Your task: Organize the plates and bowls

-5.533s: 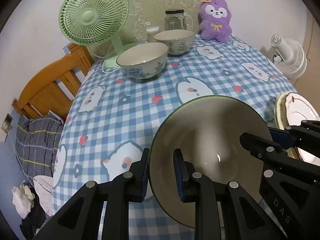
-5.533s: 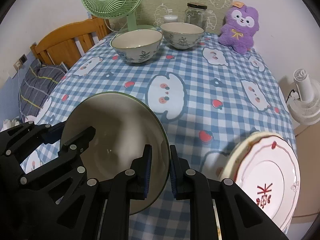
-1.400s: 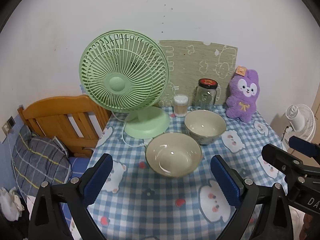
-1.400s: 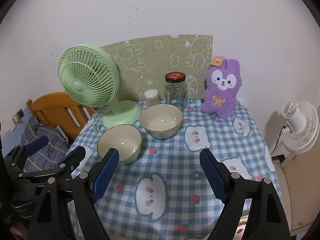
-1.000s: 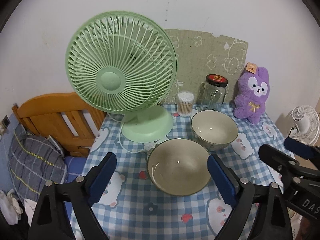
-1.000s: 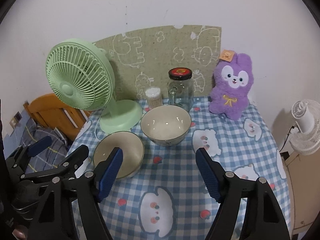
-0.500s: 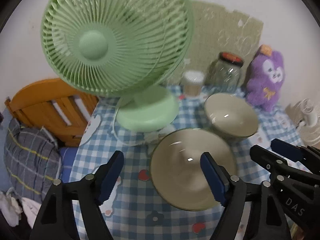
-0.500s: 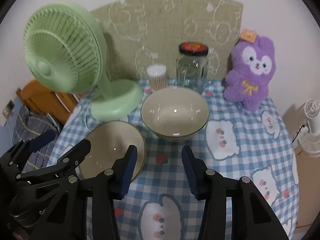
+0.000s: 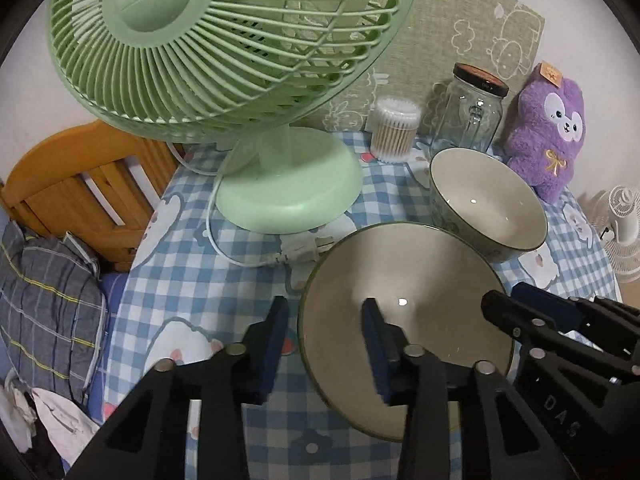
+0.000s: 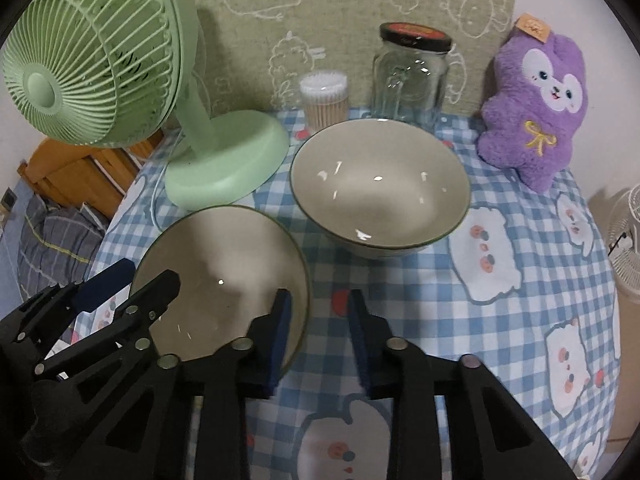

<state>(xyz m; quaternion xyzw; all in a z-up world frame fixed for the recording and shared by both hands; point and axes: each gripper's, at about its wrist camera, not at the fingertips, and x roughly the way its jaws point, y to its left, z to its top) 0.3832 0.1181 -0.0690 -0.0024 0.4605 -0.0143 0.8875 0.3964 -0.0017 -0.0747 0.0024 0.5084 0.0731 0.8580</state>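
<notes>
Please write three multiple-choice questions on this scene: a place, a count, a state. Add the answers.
1. Where is the cotton swab box? A between the fan base and the glass jar; B on the purple toy; C on the floor.
2. How many bowls stand on the table? A one; B two; C four.
3. The jar is: A upright, lidded; B open; C tipped over.
Answers: A, it stands between them by the wall; B, one near, one far; A, its lid sits on top.
</notes>
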